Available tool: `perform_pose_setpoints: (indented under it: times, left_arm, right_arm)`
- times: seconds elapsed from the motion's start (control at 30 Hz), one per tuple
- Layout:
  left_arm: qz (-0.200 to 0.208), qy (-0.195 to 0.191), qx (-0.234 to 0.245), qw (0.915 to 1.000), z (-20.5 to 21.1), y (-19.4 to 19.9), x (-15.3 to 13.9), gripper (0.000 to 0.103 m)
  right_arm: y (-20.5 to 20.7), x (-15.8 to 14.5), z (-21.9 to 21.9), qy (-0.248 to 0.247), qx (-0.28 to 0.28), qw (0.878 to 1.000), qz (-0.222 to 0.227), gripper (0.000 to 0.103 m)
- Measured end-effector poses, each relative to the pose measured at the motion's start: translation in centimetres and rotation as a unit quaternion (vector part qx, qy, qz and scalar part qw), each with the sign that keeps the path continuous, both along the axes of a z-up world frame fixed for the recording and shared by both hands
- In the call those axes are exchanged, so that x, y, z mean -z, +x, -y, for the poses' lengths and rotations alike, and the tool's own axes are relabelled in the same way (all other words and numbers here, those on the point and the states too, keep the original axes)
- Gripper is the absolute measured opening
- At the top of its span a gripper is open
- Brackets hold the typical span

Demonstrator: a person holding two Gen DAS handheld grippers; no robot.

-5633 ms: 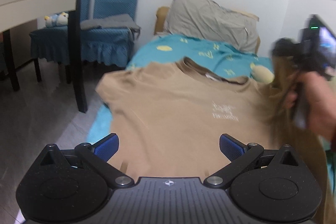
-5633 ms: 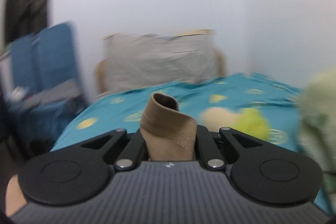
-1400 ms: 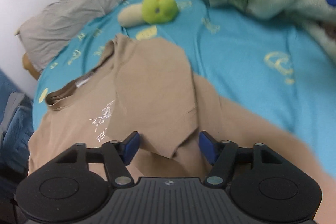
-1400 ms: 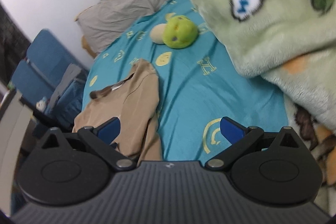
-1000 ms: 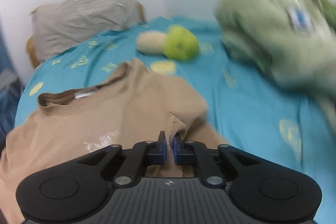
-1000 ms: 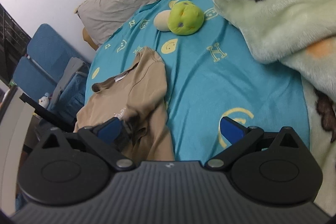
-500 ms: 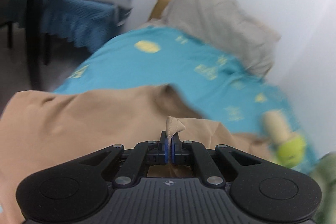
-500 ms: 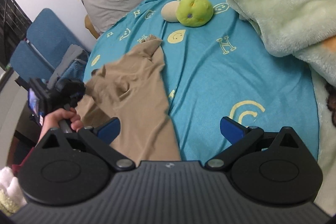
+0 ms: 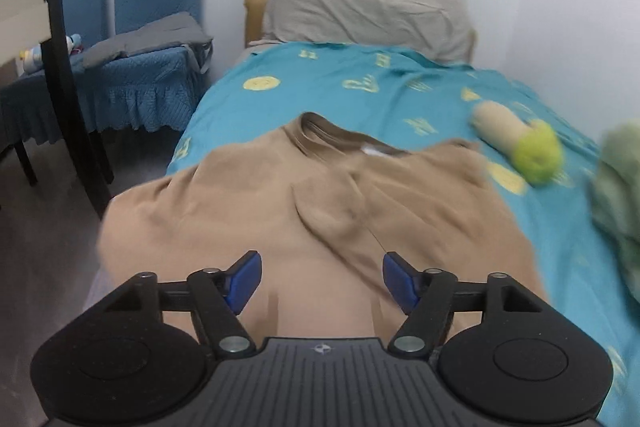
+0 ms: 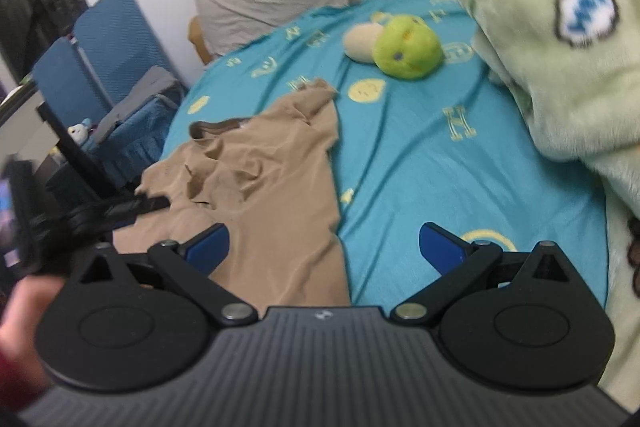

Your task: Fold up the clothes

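I am hovering my left claw (image 9: pixel 322 277) released over the tan shirt (image 9: pixel 320 219), its bunched sleeve (image 9: pixel 332 215) at twelve o'clock; my right claw (image 10: pixel 324 247) is hanging released too, so the cloth can settle.

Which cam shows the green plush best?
Right wrist: the green plush sits sharp and whole on the teal sheet, its face visible, against a cream plush. Left wrist shows it only small and motion-blurred near the right edge.

A tan T-shirt (image 9: pixel 320 211) lies on a teal sheet (image 10: pixel 420 155) with yellow symbols, beside a lime-green plush (image 10: pixel 406 47).
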State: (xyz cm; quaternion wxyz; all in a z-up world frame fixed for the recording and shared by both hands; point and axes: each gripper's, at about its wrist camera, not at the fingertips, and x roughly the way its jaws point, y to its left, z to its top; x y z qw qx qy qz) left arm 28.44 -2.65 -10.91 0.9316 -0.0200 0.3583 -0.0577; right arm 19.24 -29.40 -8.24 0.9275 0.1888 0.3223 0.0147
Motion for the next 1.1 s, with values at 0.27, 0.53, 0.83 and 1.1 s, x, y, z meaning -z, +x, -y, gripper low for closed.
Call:
perform_pose_setpoints:
  times: [0.27, 0.53, 0.83, 1.1]
  left_arm:
    - [0.079, 0.005, 0.013, 0.9968, 1.7, -15.0, -6.6, 0.103]
    - [0.126, 0.024, -0.006, 0.9917, 0.7, -21.8, -6.1, 0.103]
    - [0.110, -0.017, -0.022, 0.9935, -2.6, -21.0, -5.2, 0.103]
    - [0.079, -0.038, -0.046, 0.9950, -6.1, -20.3, -5.7, 0.103]
  right_arm:
    - [-3.1, -2.4, -1.7, -0.007, -0.040, 0.998, 0.053, 0.103]
    - [-5.3, -3.0, -3.9, -0.035, -0.083, 0.993, 0.073, 0.103]
    - [-5.2, -2.8, -5.2, -0.062, -0.088, 0.991, 0.081, 0.103]
    - [-2.7, -2.8, -8.4, -0.063, -0.141, 0.985, 0.075, 0.102]
